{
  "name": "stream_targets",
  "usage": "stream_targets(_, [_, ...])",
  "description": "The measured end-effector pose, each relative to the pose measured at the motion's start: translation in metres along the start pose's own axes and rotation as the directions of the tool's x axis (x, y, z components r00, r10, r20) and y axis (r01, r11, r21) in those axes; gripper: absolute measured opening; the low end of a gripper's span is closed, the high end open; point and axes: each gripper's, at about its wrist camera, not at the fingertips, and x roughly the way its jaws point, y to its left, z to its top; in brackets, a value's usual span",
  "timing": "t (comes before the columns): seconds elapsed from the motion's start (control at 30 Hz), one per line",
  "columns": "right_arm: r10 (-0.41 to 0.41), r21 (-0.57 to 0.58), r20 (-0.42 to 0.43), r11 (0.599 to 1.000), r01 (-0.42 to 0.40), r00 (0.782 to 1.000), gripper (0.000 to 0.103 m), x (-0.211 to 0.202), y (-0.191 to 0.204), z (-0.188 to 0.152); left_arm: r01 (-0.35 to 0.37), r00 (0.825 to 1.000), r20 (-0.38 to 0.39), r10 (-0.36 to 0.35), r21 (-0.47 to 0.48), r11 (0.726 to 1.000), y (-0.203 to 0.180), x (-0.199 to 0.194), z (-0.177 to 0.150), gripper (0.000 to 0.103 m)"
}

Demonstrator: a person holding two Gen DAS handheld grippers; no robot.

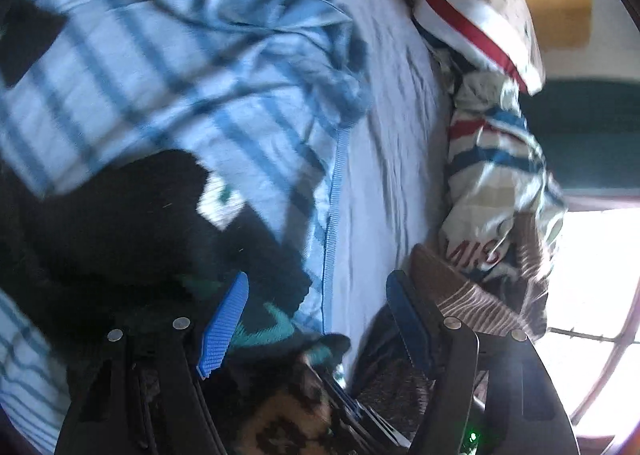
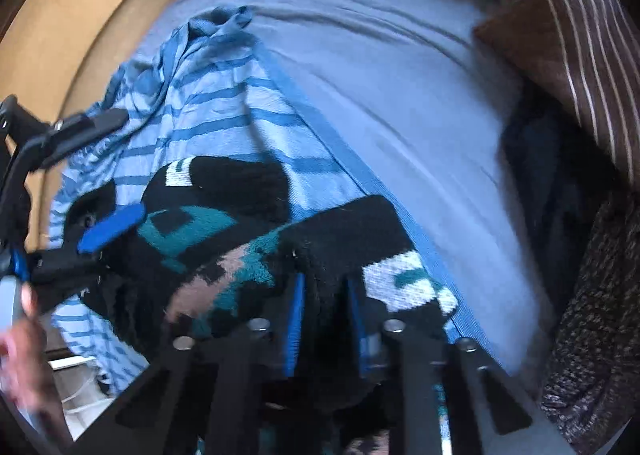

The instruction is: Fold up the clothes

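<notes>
Here the right claw (image 2: 326, 319) pinches the black sock (image 2: 320, 247).

Your left wrist view looks steeply down along its black, blue-padded left gripper (image 1: 316, 319), close over the pale blue bedsheet (image 1: 380, 159), with the bright window at the frame's right edge. Your right wrist view also tilts down, very near the black, teal and pink knitted garment (image 2: 240, 239). Both share that garment, the blue-striped white shirt (image 1: 132, 67) and the sheet; the left gripper shows at the right view's left edge.
</notes>
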Motion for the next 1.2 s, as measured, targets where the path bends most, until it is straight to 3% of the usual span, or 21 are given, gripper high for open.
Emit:
stream_targets(0.1, [0.004,0.017,-0.006,1.0,-0.004,1.0,0.014,-0.011,-0.025,-0.013,-0.148,0.988,-0.032,0.148,0.026,0.989,-0.009,0.034,0.001,0.072])
stream_targets(0.23, [-0.018,0.042,-0.034,0.999,0.019,0.999,0.013,-0.024,-0.044,-0.034,-0.317,0.947,-0.037,0.32,0.072,0.946,-0.012,0.076,-0.003,0.072])
stream_targets(0.37, [-0.042,0.049,-0.05,0.998,0.045,0.998,0.014,-0.028,-0.053,-0.051,-0.476,0.871,0.023,0.49,0.285,0.832,-0.031,0.104,-0.024,0.072])
stream_targets(0.47, [-0.04,0.073,-0.049,0.996,0.044,0.998,0.024,-0.033,-0.057,-0.054,-0.516,0.846,0.064,0.529,0.347,0.783,-0.033,0.108,-0.036,0.063])
stream_targets(0.53, [-0.046,0.097,-0.041,0.994,0.05,0.998,0.051,-0.039,-0.059,-0.054,-0.482,0.869,0.056,0.492,0.32,0.816,-0.025,0.096,-0.04,0.04])
stream_targets(0.6, [-0.038,0.122,-0.026,0.992,0.041,0.999,0.053,-0.047,-0.063,-0.054,-0.386,0.92,0.018,0.392,0.224,0.895,-0.008,0.076,-0.045,0.025])
stream_targets(0.67, [-0.022,0.137,-0.021,0.99,0.025,1.0,0.06,-0.054,-0.065,-0.058,-0.223,0.975,0.014,0.223,0.1,0.97,0.016,0.042,-0.055,0.02])
stream_targets(0.77, [-0.023,0.145,-0.013,0.989,0.024,1.0,0.063,-0.064,-0.065,-0.066,-0.041,0.996,0.081,0.039,0.018,0.999,0.038,-0.012,-0.076,0.017])
stream_targets(0.93, [-0.013,0.121,0.034,0.993,0.009,0.999,0.063,-0.084,-0.053,-0.079,0.113,0.972,0.21,-0.106,-0.02,0.993,0.062,-0.093,-0.109,0.015])
stream_targets(1.07, [0.001,0.051,0.085,0.999,-0.005,0.996,0.063,-0.104,-0.032,-0.092,0.229,0.934,0.295,-0.204,-0.053,0.972,0.084,-0.152,-0.133,0.015])
stream_targets(1.2, [0.0,-0.102,0.16,0.995,0.017,0.987,0.064,-0.124,0.013,-0.103,0.326,0.881,0.379,-0.285,-0.049,0.944,0.097,-0.199,-0.158,0.006])
